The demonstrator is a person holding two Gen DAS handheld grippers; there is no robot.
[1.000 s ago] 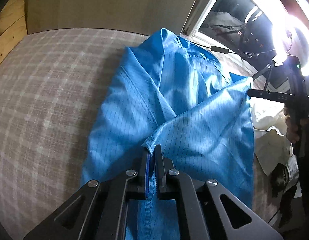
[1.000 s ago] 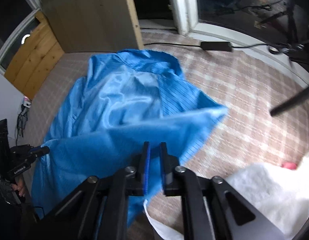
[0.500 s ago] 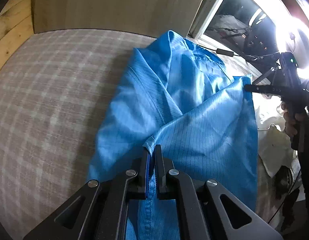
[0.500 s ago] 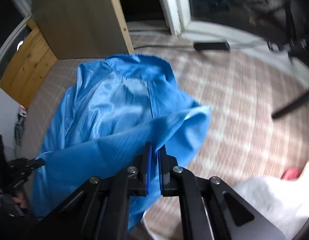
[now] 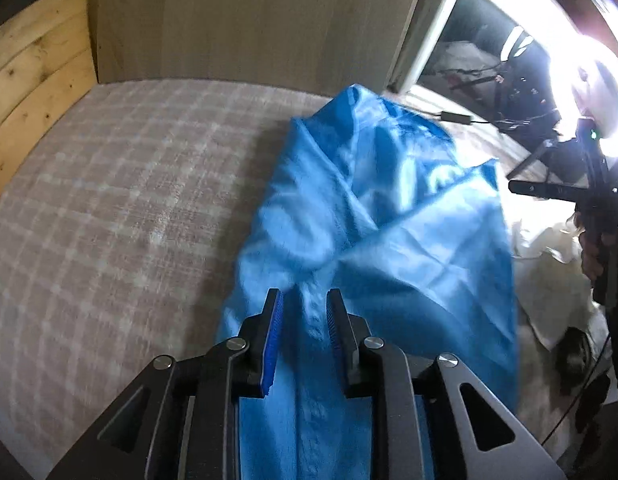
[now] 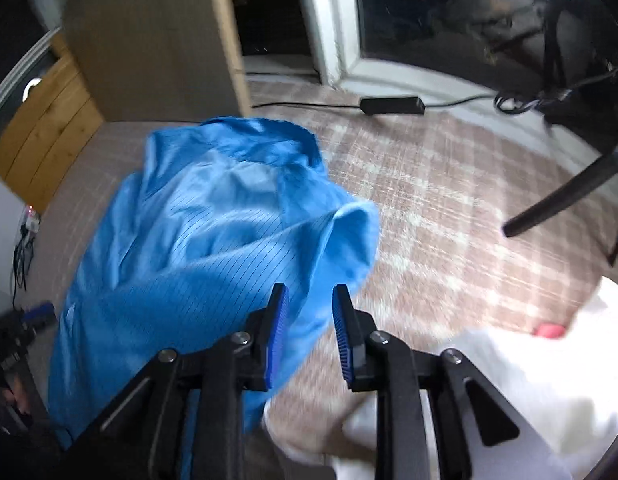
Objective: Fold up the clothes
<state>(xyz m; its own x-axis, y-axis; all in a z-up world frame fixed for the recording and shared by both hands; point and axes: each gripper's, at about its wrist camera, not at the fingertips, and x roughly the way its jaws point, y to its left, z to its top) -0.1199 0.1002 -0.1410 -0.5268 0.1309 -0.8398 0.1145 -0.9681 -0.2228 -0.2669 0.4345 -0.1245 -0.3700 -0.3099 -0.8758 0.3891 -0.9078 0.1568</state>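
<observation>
A blue pinstriped garment (image 5: 389, 240) lies half folded on the plaid bed cover (image 5: 109, 208), its lower part doubled over the upper. My left gripper (image 5: 303, 296) hangs just above its near fold. The jaws are opening, and a ridge of blue cloth sits loose between the pads without being pressed. In the right wrist view the garment (image 6: 197, 240) sags to the left. My right gripper (image 6: 309, 292) is opening too, with the cloth's edge slack below its left finger (image 6: 277, 320). The right gripper (image 5: 521, 188) also shows, held in a hand, in the left wrist view.
White cloth (image 6: 529, 380) is heaped at the bed's near right, with a small pink item (image 6: 549, 330) beside it. A black power adapter (image 6: 391, 105) and its cable lie near the window. A black stand leg (image 6: 569, 196) crosses on the right. Wooden panels (image 5: 229, 20) rise behind the bed.
Both grippers were shut on the blue cloth and have opened, letting it go. The lifted lower fold has dropped onto the garment. The left gripper has risen and drawn back.
</observation>
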